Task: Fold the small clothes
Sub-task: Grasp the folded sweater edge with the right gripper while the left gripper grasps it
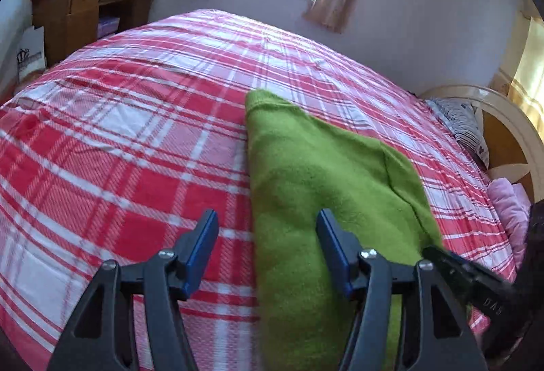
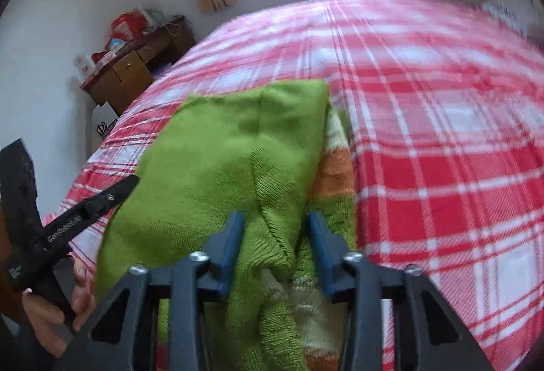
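Green knit sweater (image 2: 217, 160) lies part-folded on plaid bedspread (image 2: 442, 167). Right gripper (image 2: 275, 228) jaws apart, bunched sleeve fold between them, not pinched, likely lined up for next grab. Left gripper (image 1: 267, 228) jaws apart, hovering above sweater's left edge, holding nothing.

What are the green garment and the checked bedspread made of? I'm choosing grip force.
Green garment: knit, likely wool or acrylic; ribbed stitches show, with a fuzzy matte surface. Checked bedspread: thin woven fabric, probably cotton; flat, matte, faintly creased.
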Demonstrator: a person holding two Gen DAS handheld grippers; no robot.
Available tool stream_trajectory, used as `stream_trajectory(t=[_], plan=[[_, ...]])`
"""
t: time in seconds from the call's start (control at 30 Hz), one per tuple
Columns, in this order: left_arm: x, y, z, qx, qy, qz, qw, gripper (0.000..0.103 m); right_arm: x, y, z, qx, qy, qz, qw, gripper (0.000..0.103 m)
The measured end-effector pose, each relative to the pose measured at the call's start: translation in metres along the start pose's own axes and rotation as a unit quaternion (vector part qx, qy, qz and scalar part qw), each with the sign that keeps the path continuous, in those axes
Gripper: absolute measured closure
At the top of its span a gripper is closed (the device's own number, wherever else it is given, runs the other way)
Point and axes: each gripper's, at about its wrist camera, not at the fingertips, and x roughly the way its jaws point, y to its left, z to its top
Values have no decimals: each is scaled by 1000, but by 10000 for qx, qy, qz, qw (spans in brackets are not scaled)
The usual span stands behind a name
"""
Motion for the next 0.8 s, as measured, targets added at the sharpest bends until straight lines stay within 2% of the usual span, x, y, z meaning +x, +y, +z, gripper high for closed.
stream_trajectory(t=[0.13, 0.2, 0.27, 0.33, 0.4, 0.47, 0.53, 0.57, 0.6, 0.7, 0.8], plan=[[-1, -14, -5, 246, 72, -76, 9996, 41, -15, -3, 3, -203, -343, -541, 9977, 88], [3, -20, -4, 384, 67, 106, 9992, 37, -3, -17, 0, 76, -132, -459, 9988, 88], [7, -21, -4, 418, 134, 215, 9988, 34, 1, -28, -1, 308, -260, -305, 9987, 88], [11, -18, -3, 364, 227, 262, 9987, 23, 1, -34, -4, 478, -312, -170, 9982, 86], [14, -11, -1, 293, 363, 312, 9984, 15, -1, -42, -7, 679, -281, -68, 9973, 65], [7, -4, 1, 332, 501, 106, 9981, 15, -5, -53, -11, 949, -167, 73, 9953, 46], [-7, 3, 3, 382, 578, -148, 9975, 15, -17, -67, -19, 1337, -90, 564, 9894, 46], [-16, 9, 3, 373, 559, -200, 9975, 14, -21, -69, -23, 1438, -89, 660, 9874, 46], [-24, 14, 4, 342, 533, -182, 9978, 12, -29, -71, -27, 1494, -121, 683, 9863, 45], [-35, 25, 12, 140, 418, -301, 9986, 12, -59, -66, -33, 1341, -433, 346, 9894, 45], [-34, 22, 28, -123, 334, -575, 9977, 12, -70, -50, -14, 872, -689, 342, 9932, 45]])
